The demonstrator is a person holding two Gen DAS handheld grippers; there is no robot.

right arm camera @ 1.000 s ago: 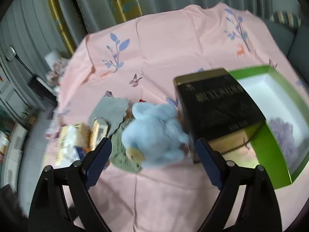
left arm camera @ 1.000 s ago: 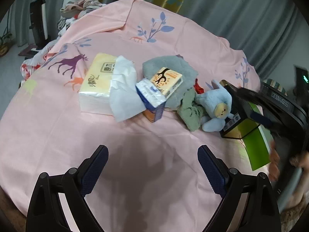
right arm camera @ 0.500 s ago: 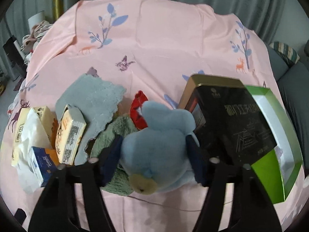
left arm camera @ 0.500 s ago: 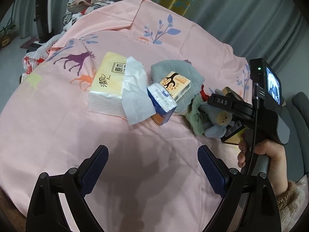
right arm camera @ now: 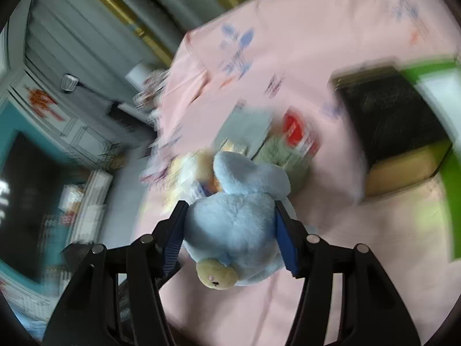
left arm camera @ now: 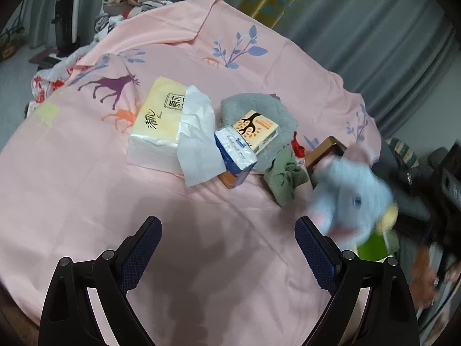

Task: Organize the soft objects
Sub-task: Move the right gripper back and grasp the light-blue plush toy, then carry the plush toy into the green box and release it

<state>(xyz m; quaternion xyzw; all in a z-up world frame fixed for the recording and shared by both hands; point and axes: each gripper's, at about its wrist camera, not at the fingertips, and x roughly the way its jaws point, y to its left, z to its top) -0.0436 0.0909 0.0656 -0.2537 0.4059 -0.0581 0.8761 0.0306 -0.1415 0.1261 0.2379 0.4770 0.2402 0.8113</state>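
A pink printed sheet [left arm camera: 86, 178] covers the surface. On it lie a yellow tissue pack [left arm camera: 158, 118] with a loose white tissue [left arm camera: 196, 141], a grey towel [left arm camera: 259, 109] under an orange-patterned tissue pack [left arm camera: 256, 128], a blue tissue pack [left arm camera: 234, 154] and a green cloth [left arm camera: 285, 178]. A black tin [right arm camera: 389, 115] leans at a green box [right arm camera: 452, 144]. The right gripper [right arm camera: 230, 227] clamps the blue plush toy [right arm camera: 239, 216], lifted above the sheet (view blurred). The left gripper [left arm camera: 227, 248] gapes wide, empty
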